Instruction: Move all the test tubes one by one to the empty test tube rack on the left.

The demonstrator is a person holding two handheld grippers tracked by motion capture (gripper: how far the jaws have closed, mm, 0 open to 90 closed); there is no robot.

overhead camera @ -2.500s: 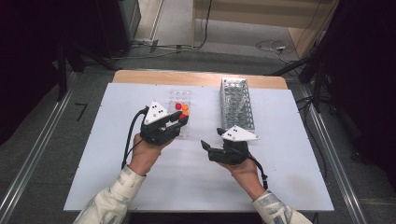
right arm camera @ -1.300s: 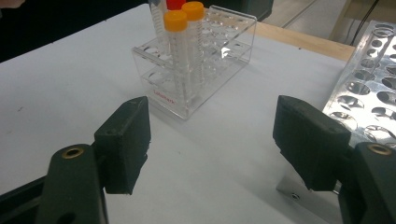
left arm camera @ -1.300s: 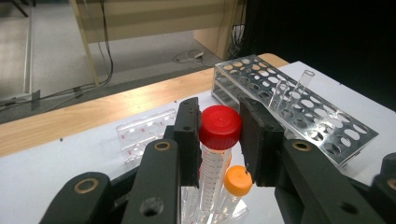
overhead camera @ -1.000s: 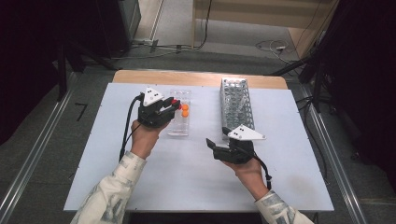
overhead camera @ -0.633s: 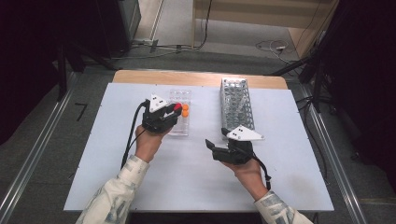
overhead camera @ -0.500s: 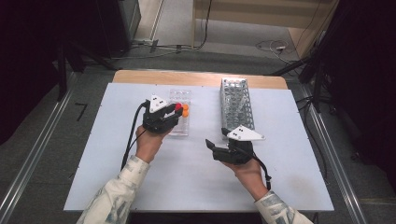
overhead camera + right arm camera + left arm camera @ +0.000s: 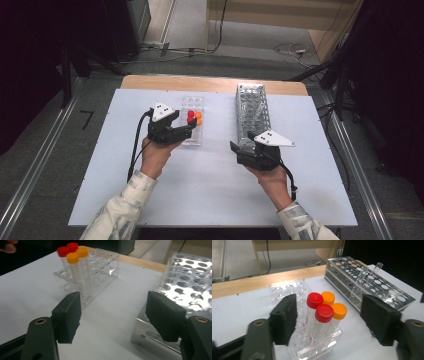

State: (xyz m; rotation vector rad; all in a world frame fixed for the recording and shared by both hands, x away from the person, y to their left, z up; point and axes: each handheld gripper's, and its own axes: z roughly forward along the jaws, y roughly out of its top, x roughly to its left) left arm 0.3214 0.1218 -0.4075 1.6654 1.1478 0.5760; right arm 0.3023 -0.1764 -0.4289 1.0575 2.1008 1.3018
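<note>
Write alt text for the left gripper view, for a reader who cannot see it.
Four capped tubes, two red and two orange, stand upright in a clear plastic rack between the left gripper's open black jaws, which have just been opening. Behind on the white table stands a metal rack holding two empty glass tubes.

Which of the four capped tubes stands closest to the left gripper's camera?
The front red-capped tube, beside the front orange one; the other red and orange tubes stand behind them.
</note>
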